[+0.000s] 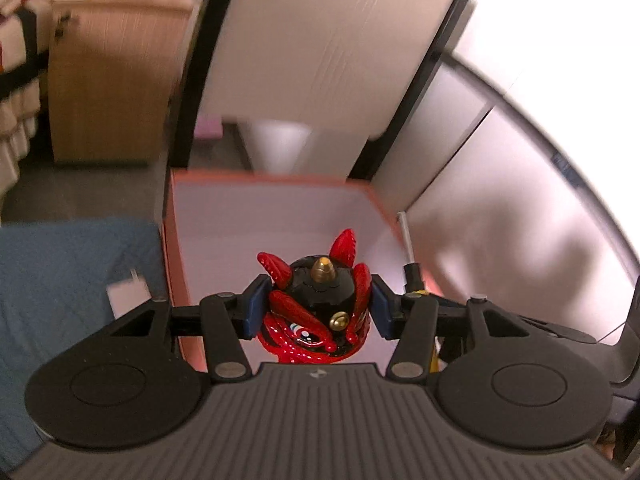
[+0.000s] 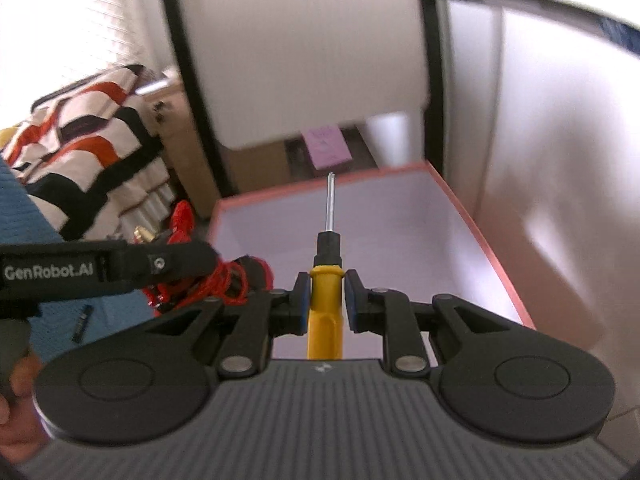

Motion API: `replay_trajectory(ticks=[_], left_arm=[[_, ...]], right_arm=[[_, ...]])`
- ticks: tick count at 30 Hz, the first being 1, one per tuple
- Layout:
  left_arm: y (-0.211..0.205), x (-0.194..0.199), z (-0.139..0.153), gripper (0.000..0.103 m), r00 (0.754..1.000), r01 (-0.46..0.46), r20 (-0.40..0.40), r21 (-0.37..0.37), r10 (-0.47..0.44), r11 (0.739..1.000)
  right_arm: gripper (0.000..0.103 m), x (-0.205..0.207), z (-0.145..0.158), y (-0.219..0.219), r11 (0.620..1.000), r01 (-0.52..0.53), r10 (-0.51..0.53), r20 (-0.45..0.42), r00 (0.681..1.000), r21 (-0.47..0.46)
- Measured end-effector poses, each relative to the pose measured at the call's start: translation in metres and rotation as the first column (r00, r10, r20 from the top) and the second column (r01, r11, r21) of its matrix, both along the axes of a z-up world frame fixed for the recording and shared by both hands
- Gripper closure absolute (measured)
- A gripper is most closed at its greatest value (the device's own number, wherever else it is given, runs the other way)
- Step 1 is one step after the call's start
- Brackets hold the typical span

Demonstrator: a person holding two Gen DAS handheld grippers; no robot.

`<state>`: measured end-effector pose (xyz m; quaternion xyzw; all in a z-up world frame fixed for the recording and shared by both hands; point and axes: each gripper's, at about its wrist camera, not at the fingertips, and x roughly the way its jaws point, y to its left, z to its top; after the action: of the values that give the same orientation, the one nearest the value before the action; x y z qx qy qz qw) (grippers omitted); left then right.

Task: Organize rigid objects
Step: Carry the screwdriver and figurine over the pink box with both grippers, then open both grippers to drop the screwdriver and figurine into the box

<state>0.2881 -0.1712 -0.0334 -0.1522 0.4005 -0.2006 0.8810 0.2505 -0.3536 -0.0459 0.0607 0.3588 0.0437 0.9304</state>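
Observation:
A glossy red and black figurine [image 1: 316, 308] with gold studs sits between the blue pads of my left gripper [image 1: 316, 308], which is shut on it above the orange-rimmed box [image 1: 256, 178]. My right gripper [image 2: 326, 300] is shut on the yellow handle of a screwdriver [image 2: 325, 312], whose black collar and steel shaft point out over the same box [image 2: 472, 220]. The box has a pale bare bottom. In the right wrist view the figurine [image 2: 182, 216] and the left gripper's body appear at the left. In the left wrist view the screwdriver tip [image 1: 406, 236] shows at the box's right rim.
A blue textured cloth [image 1: 72, 276] covers the surface left of the box, with a small white item [image 1: 128, 292] and a small dark battery-like item [image 2: 82, 322] on it. Behind the box stand white panels with black edges [image 1: 320, 60]. A wooden cabinet [image 1: 108, 80] and a patterned bedcover [image 2: 88, 120] lie further left.

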Motion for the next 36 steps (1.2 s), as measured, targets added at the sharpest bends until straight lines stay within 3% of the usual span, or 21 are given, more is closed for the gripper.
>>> replay_trajectory(ticks=[7,14,21,25,36], left_arm=[[-0.019,0.024,-0.050,0.045,0.991,0.016,-0.133,0.004,-0.016,1.000],[-0.033,0.034,-0.067,0.045,0.985,0.030,-0.171,0.055,-0.021,0.998],[-0.043,0.035,-0.075,0.043,0.982,0.038,-0.187,0.070,-0.024,0.997],[-0.046,0.032,-0.067,0.035,0.987,0.047,-0.154,0.080,-0.035,0.996],[-0.015,0.000,-0.008,0.035,1.000,0.004,0.027,0.049,-0.005,0.999]], right_arm=[[0.082,0.014,-0.044,-0.022,0.999,0.035,-0.037,-0.093,0.995,-0.021],[0.081,0.023,-0.075,-0.035,0.999,0.039,-0.037,-0.182,0.983,0.004],[0.081,0.021,-0.078,-0.046,0.999,0.040,-0.033,-0.195,0.980,0.036],[0.080,0.019,-0.070,-0.050,0.997,0.050,-0.040,-0.181,0.983,0.051],[0.080,-0.005,-0.017,-0.034,0.997,0.014,-0.012,-0.036,0.999,0.070]])
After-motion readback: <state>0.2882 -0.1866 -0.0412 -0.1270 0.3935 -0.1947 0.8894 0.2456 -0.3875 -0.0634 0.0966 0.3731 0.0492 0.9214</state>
